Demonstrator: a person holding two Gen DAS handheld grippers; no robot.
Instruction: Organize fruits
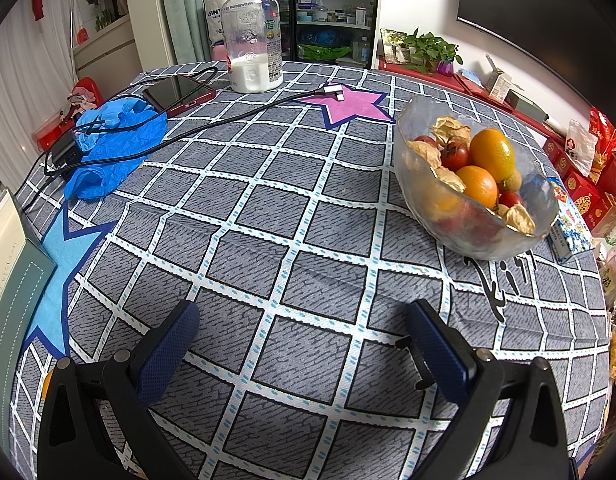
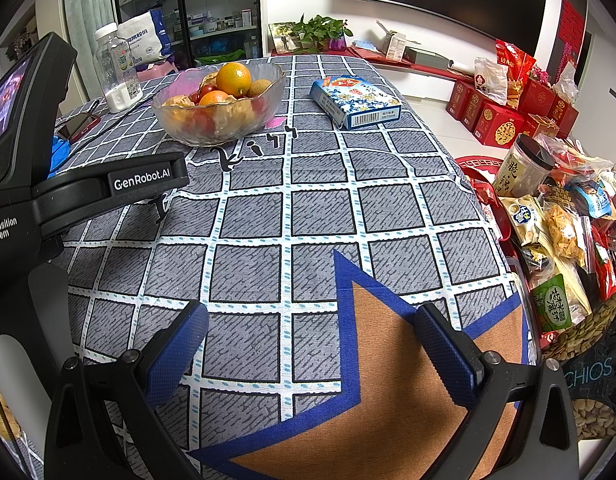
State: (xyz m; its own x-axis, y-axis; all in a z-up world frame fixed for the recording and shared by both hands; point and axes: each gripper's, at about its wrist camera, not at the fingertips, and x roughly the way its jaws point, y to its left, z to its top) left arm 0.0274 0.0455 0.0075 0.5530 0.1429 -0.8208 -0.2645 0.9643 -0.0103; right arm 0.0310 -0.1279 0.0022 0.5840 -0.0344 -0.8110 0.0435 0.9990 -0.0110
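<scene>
A clear glass bowl stands on the checked tablecloth at the right of the left wrist view. It holds oranges, cherry tomatoes, husked fruits and a small brown fruit. The bowl also shows in the right wrist view, far left of centre. My left gripper is open and empty above the cloth, short of the bowl. My right gripper is open and empty near the table's front edge. The left gripper's body shows at the left of the right wrist view.
A plastic bottle, a red phone, a black cable and blue gloves lie at the far left. A blue box sits right of the bowl. Snack bags crowd beyond the table's right edge.
</scene>
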